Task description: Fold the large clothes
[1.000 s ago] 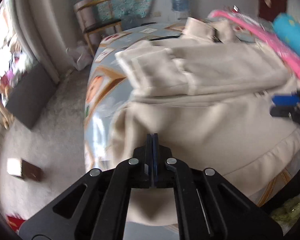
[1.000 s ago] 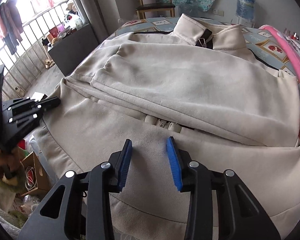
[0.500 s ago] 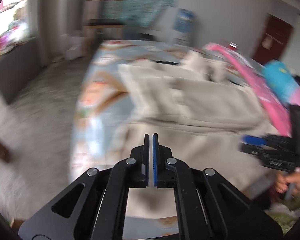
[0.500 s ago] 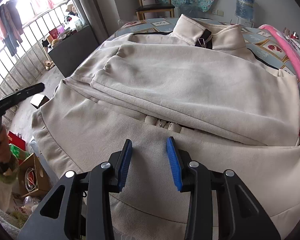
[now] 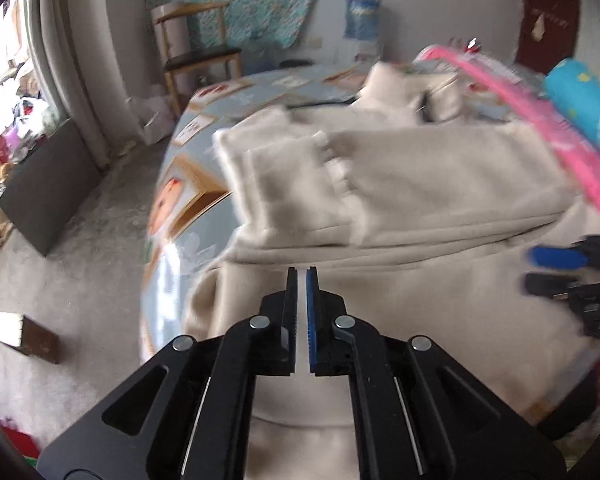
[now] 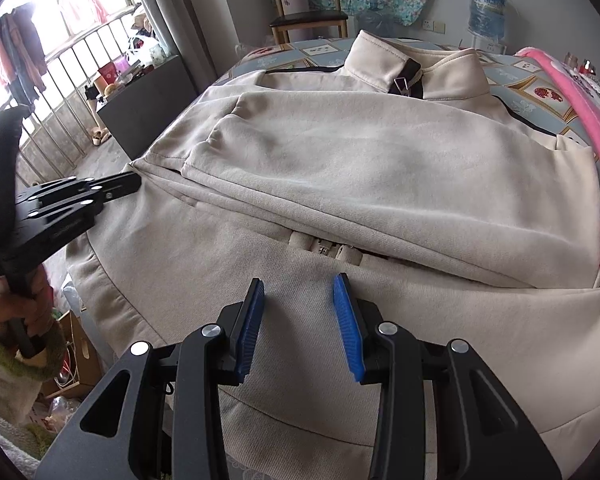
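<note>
A large beige zip jacket (image 6: 380, 168) lies flat on the bed, collar (image 6: 380, 64) at the far end and both sleeves folded across its chest. My right gripper (image 6: 299, 284) hovers open over the lower front near the zip, nothing between its blue pads. In the left wrist view, the jacket (image 5: 420, 184) is blurred. There my left gripper (image 5: 302, 272) is above its left hem side, shut to a sliver and empty. The left gripper (image 6: 134, 178) shows at the garment's left edge, a hand on its handle. The right gripper (image 5: 540, 268) shows at the right.
The bed sheet (image 5: 188, 184) is blue with picture-frame prints. A pink blanket (image 5: 540, 120) and a teal bundle (image 5: 580, 92) lie along the right side. A wooden chair (image 5: 196, 52), a dark cabinet (image 5: 48, 188) and a small box (image 5: 24, 332) stand on the floor at left.
My left gripper swung away from the hem and came back, its tip now reaching the jacket's left edge. The right gripper and the jacket have not moved.
</note>
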Action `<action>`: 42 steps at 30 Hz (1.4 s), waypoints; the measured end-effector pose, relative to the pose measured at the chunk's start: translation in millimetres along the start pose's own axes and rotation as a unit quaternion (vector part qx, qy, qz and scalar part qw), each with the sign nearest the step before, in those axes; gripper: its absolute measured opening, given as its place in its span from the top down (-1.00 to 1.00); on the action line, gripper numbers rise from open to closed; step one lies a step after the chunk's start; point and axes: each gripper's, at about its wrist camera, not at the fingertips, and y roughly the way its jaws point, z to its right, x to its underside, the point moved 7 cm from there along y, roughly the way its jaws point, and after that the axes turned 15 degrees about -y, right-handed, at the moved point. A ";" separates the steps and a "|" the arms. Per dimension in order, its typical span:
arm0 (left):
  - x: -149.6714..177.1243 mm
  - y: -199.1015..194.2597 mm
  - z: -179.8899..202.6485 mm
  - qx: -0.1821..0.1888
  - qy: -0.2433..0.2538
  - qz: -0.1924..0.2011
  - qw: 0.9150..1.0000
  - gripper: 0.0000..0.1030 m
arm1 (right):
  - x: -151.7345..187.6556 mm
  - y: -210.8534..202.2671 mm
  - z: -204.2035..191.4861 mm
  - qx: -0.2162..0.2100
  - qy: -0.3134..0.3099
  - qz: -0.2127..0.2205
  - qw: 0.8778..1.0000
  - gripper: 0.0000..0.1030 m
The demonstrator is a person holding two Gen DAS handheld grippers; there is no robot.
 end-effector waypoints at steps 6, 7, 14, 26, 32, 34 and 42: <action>25.8 -10.7 69.5 0.109 0.048 -0.027 0.993 0.68 | -0.6 -0.6 4.7 -0.019 0.023 0.004 1.000 0.30; 34.6 -5.2 80.4 0.111 0.062 -0.037 0.991 0.68 | -1.1 -1.4 7.3 -0.029 0.036 0.003 0.999 0.30; 52.7 12.8 95.0 0.089 0.085 -0.060 0.991 0.66 | 2.8 -31.0 19.3 -0.016 0.052 0.010 0.998 0.30; 52.4 14.2 96.7 0.070 0.079 -0.062 0.992 0.64 | 0.8 -0.7 33.5 -0.009 0.064 -0.004 0.998 0.30; 52.7 14.6 97.1 0.066 0.080 -0.067 0.992 0.64 | 16.4 -30.9 30.4 -0.009 0.060 0.005 0.998 -0.06; 52.5 14.9 97.1 0.064 0.080 -0.069 0.992 0.65 | 26.1 -33.6 32.0 0.002 0.061 -0.003 0.998 -0.11; 51.8 15.8 98.8 0.056 0.082 -0.074 0.992 0.65 | 48.0 -32.4 34.2 0.010 0.056 -0.015 0.998 -0.30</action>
